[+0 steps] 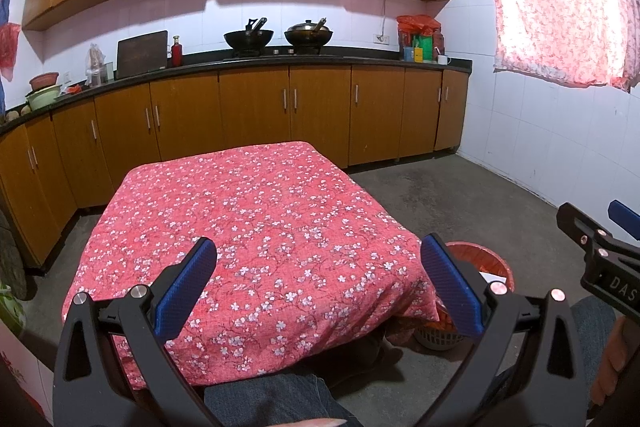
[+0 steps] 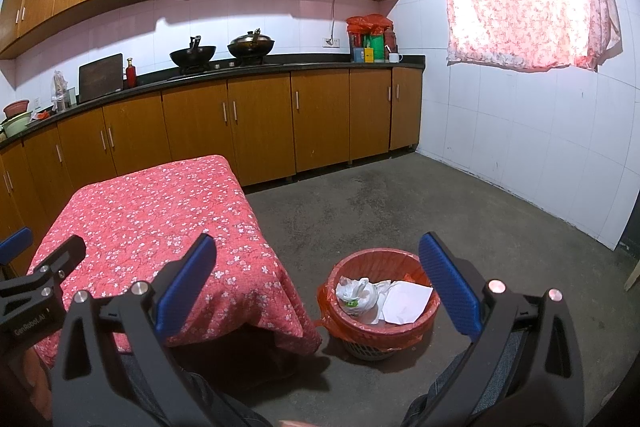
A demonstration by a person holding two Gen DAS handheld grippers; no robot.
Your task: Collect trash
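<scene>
Trash [image 2: 362, 293], a crumpled white plastic bag beside white paper sheets [image 2: 404, 305], down in a round basket with an orange-red liner [image 2: 374, 259] on the grey concrete floor [image 2: 440, 211], just beside the near right corner of a low table under a red cloth with small white flowers [image 2: 160, 211]. Right gripper [image 2: 318, 285] with blue-padded jaws spread wide, empty, above and near the basket, which sits between the fingertips in the right wrist view. Left gripper [image 1: 320, 285] spread wide too, empty, over the near edge of the flowered cloth, basket rim half hidden behind its right blue pad [image 1: 452, 291]. Wooden kitchen cabinets [image 1: 256, 107] well beyond.
</scene>
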